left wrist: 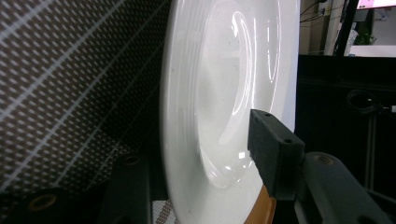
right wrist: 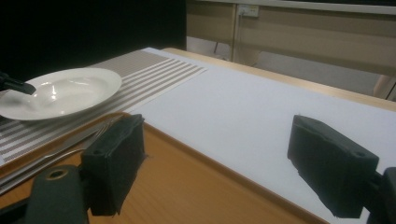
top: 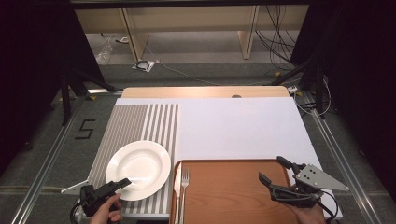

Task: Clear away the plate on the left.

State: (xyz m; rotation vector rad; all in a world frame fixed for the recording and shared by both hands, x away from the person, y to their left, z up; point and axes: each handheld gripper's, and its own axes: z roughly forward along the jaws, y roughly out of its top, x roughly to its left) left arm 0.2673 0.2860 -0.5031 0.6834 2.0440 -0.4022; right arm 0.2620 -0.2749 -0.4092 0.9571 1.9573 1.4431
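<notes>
White plate, flat on a striped placemat at the near left of the worktop, just beside a wooden tray. Straddled at its near rim by the left tool: one pad above the inner slope, the other jaw below the rim, at a middling gap, with no firm pinch to be made out.

Looks glazed and glossy, so likely slippery under the pads. Stiff, probably fairly heavy for a hold on one edge, and breakable if dropped or knocked on the tray's lip. Best taken well in over the broad rim, as here, with the pinch deep enough to stop tipping and sliding, then lifted level and slowly.

At the tray's left edge, a fork and a knife, side by side, close to the plate's right rim and worth clearing on any move that way. Over the tray's right side, the right tool, jaws wide apart and holding nothing, well apart from the plate.

Hidden under the plate: the lower jaw's pad and any contact with the underside. Cut off at the bottom of the high view: both hands and the tray's near edge. From the left gripper view, hard to judge whether the upper pad touches the glaze or hangs just off it.
</notes>
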